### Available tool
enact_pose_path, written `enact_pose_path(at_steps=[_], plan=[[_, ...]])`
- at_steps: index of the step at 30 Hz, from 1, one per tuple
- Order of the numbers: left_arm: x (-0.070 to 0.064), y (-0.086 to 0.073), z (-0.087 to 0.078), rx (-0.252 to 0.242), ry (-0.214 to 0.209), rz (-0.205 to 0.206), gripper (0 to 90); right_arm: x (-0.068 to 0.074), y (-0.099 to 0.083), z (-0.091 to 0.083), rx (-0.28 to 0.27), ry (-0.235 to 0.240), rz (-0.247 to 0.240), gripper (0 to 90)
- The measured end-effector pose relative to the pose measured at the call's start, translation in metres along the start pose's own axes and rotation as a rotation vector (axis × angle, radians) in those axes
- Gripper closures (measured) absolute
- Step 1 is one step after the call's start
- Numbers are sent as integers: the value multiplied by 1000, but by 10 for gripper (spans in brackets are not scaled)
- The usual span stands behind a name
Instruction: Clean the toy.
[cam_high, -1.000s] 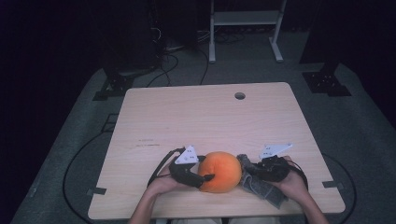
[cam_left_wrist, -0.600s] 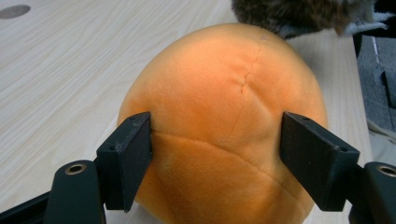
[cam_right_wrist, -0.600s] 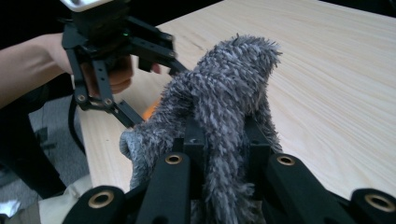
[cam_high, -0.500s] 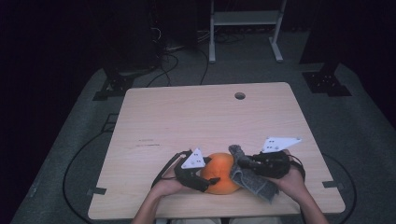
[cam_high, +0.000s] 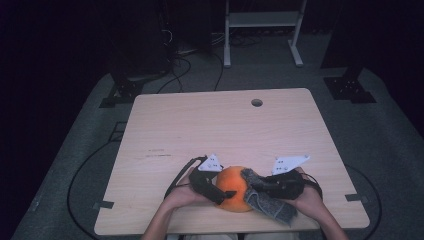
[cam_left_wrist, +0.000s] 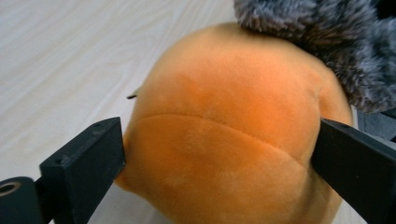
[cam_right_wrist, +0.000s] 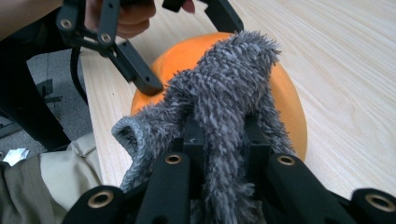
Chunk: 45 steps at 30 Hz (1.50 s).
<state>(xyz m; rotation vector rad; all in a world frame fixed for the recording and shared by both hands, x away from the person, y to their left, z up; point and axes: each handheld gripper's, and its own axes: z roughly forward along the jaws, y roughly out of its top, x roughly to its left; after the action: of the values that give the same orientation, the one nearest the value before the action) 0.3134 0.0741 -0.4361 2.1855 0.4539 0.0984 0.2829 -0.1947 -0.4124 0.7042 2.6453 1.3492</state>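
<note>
While the orange plush ball (cam_high: 234, 188) sits on the wooden table (cam_high: 220, 130) close to the edge nearest the person, both grippers work at it from either side. From the high view, the left gripper (cam_high: 220, 192) reaches in from the ball's left, and the left gripper view shows its two black jaws pressed against opposite flanks of the orange plush ball (cam_left_wrist: 229, 135), clamping it between them. The right gripper (cam_high: 257, 187) comes in from the ball's right and pinches a grey fuzzy cloth (cam_high: 267, 200); in the right gripper view its jaws are closed on a bunched fold of that grey fuzzy cloth (cam_right_wrist: 224, 107), which is draped up over the top of the ball and touches it. One loose end of the cloth curls off toward the person's lap, and another part hangs over the table edge in the high view. A small round hole (cam_high: 257, 102) marks the far side of the table, well apart from the work.
</note>
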Motion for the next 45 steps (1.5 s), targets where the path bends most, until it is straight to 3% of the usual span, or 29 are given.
enact_pose_path(at_steps=[2,4,7,8,10,11,13,15,17,18,19,21,24,26,30,33,35,36,38,41,42,45], plan=[[-1,-2,-2,-17,-6,15,136,-1,0,-1,2,1,1,757],[-5,-1,-4,-35,17,66,272,-2,-1,-2,-4,4,12,756],[-12,3,-8,-113,72,134,392,-5,1,-8,-21,-2,24,757],[-14,6,-10,-140,106,160,407,-5,2,-13,-32,-12,23,758],[-21,9,-10,-184,197,249,410,-5,6,-22,-68,-49,23,760],[-24,10,-9,-188,219,281,408,-5,8,-25,-90,-58,22,759],[-24,10,-3,-163,204,291,388,-7,10,-25,-103,-89,33,760],[-24,8,-1,-145,183,273,316,-10,7,-13,-58,-117,30,759],[-19,9,-7,-162,141,204,204,-10,1,-4,-45,-100,35,762],[-14,9,-12,-190,111,148,178,-10,-1,-3,-43,-92,36,762],[-10,10,-15,-197,129,101,133,-8,-2,-3,-37,-92,24,762],[-6,10,-14,-168,140,66,74,-6,-3,-4,-32,-86,11,762],[-2,8,-4,-78,83,-6,40,-5,-5,-4,-32,-81,3,762],[-2,6,0,-86,53,-9,118,-4,-5,-4,-29,-86,-8,761],[-13,7,-4,-139,115,114,369,-5,-5,-8,-20,-94,-13,760],[-19,10,-8,-204,185,194,410,-8,-4,-18,-51,-98,8,761],[-19,11,-8,-213,195,217,406,-6,0,-23,-83,-100,9,758],[-18,9,-7,-213,170,218,396,-4,3,-23,-107,-85,8,758],[-17,9,-7,-197,154,201,317,2,7,-13,-87,-85,-10,759],[-8,10,-9,-170,112,76,155,5,8,3,-59,-96,-18,761],[-6,8,-9,-168,104,43,140,6,9,6,-61,-96,-25,761],[-2,3,-8,-155,114,15,189,12,12,10,-53,-107,-50,759]])
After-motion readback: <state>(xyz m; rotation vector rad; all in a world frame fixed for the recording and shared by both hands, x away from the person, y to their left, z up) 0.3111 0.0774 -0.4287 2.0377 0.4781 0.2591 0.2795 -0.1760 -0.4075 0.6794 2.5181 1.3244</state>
